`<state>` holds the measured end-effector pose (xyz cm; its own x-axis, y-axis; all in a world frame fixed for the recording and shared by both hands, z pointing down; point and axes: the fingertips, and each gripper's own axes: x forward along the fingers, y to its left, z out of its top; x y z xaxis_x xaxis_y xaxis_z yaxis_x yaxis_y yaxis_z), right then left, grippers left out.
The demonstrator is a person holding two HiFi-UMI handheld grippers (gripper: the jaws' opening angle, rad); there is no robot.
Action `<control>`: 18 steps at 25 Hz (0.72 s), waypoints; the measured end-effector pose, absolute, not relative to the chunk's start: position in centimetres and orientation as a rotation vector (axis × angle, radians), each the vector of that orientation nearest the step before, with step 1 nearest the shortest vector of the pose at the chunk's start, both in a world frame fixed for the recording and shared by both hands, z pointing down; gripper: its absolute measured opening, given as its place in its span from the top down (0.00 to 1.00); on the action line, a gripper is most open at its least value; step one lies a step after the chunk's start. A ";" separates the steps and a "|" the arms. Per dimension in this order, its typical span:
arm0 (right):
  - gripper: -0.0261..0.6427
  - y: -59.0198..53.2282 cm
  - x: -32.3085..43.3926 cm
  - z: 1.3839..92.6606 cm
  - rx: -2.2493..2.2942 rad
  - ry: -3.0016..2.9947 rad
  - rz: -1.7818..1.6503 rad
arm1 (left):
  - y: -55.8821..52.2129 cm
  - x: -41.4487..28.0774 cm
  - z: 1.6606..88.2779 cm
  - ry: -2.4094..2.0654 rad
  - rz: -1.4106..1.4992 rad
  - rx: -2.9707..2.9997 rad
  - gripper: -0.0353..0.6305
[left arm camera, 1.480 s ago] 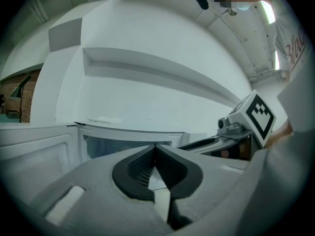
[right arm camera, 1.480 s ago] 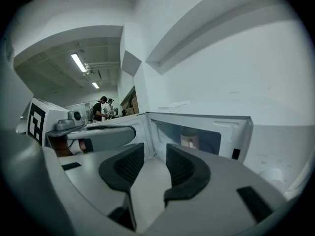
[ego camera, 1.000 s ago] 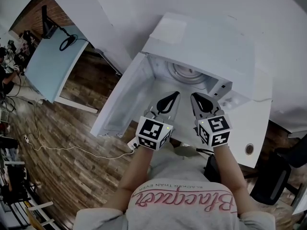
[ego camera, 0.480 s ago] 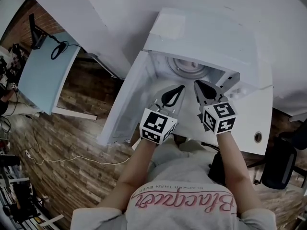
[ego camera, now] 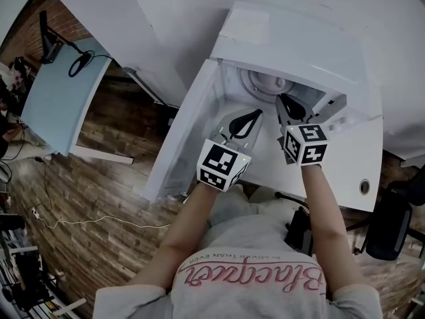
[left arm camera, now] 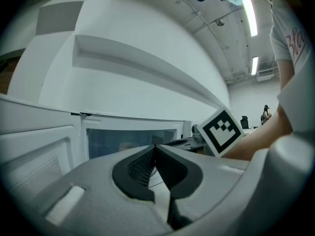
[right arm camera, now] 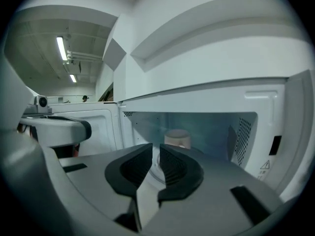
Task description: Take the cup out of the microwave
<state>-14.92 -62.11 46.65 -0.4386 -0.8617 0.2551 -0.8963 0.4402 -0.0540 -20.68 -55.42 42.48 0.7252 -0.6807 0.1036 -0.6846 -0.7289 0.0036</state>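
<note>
A white microwave [ego camera: 292, 45] stands with its door [ego camera: 189, 131] swung open to the left. The pale cup [right arm camera: 177, 137] stands upright on the turntable deep inside the cavity, straight ahead of my right gripper [right arm camera: 155, 147]. In the head view my right gripper [ego camera: 282, 99] has its tips at the mouth of the cavity, well short of the cup. Its jaws have just been opening and show a narrow gap with nothing between them. My left gripper [ego camera: 255, 114] hovers beside it over the door sill. Its jaws [left arm camera: 155, 147] are shut and empty.
The microwave sits on a white counter [ego camera: 345, 171]. A light-blue table [ego camera: 60, 98] stands at the left over a wooden floor with a white cable [ego camera: 99, 211]. A black chair [ego camera: 392, 224] is at the right. The right gripper's marker cube [left arm camera: 220, 131] shows in the left gripper view.
Both grippers have moved forward toward the microwave's opening, the right one farther, from in front of the sill to the cavity's mouth.
</note>
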 end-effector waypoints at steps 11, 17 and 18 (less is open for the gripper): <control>0.79 -66.7 -12.8 49.3 1.715 -2.350 0.254 | -56.5 -20.6 43.9 -1.121 0.111 2.920 0.94; 0.79 -69.0 -12.4 50.5 1.686 -2.347 0.266 | -57.3 -20.3 44.5 -1.116 0.120 2.933 0.94; 0.79 -69.3 -12.4 50.7 1.678 -2.354 0.269 | -57.5 -20.3 44.5 -1.121 0.117 2.933 0.94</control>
<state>-12.38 -69.28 50.65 -0.3130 -0.9022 0.2970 -0.9459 0.3242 -0.0121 -20.26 -57.46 44.54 0.7428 -0.6659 0.0692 -0.6659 -0.7456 -0.0266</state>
